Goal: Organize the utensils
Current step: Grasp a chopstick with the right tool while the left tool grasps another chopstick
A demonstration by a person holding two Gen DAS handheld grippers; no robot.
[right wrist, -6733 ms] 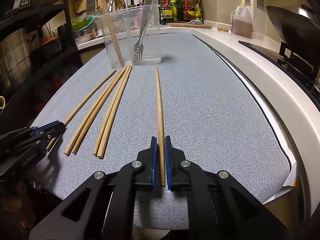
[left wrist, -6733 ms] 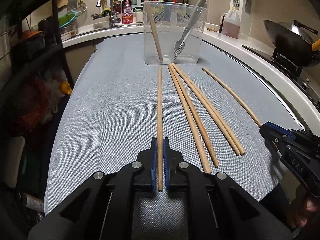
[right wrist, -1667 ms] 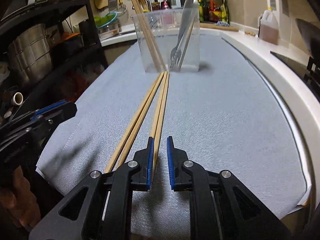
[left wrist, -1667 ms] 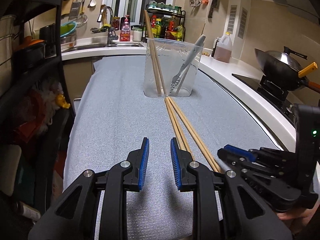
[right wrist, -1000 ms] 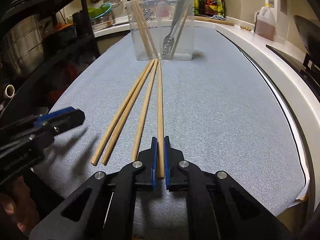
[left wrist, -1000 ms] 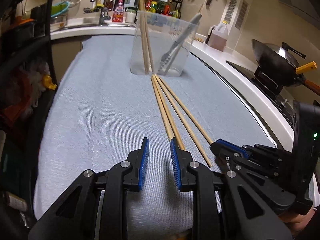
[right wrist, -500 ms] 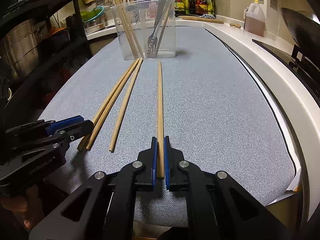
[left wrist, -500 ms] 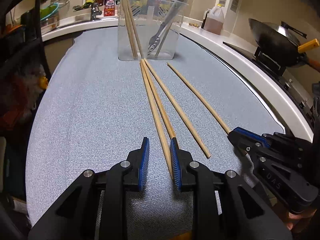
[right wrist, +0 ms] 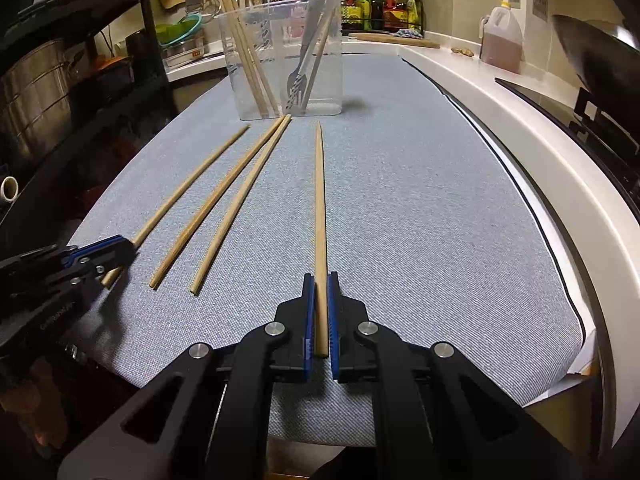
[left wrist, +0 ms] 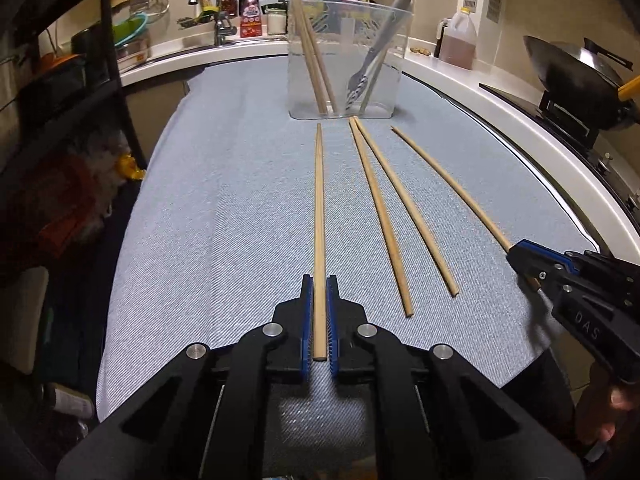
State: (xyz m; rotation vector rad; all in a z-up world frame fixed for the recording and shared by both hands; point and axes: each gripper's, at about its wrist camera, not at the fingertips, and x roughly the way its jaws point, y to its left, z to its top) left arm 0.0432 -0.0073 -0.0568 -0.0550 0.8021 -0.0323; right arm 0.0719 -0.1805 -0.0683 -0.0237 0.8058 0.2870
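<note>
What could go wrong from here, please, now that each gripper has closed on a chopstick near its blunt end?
1. The left gripper and right gripper each pinch a long chopstick at the very end, so it may pivot or slip when lifted.
2. The clear container already holds chopsticks and a fork; incoming tips could catch on them or nudge it.

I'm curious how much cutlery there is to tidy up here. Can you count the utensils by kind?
Chopsticks: 7 (4 lying on the grey cloth, 3 standing in the clear container)
Fork: 1 (in the clear container)
Total: 8 utensils
</note>
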